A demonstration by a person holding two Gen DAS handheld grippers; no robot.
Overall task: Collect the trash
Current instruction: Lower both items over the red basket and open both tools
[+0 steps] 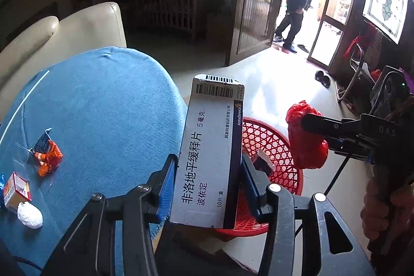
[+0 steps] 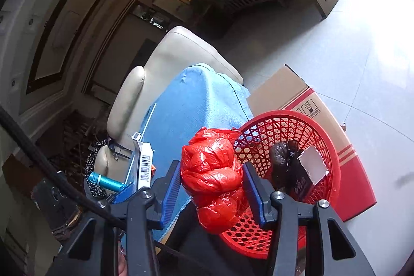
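My left gripper (image 1: 205, 159) is shut on a white and navy medicine box (image 1: 209, 146), held upright at the edge of the blue-covered table (image 1: 103, 107), above the red mesh basket (image 1: 274, 146). My right gripper (image 2: 211, 167) is shut on a crumpled red plastic bag (image 2: 212, 172), held over the near rim of the red basket (image 2: 323, 141). The bag also shows in the left wrist view (image 1: 305, 136). The basket holds a dark bag (image 2: 283, 159) and a dark carton (image 2: 308, 177).
On the table lie an orange wrapper (image 1: 47, 154), a small orange box (image 1: 16, 190) and a white paper wad (image 1: 29, 215). A cardboard box (image 2: 297, 92) lies behind the basket. A beige sofa (image 1: 85, 27) stands past the table. A person (image 1: 300, 7) stands in the doorway.
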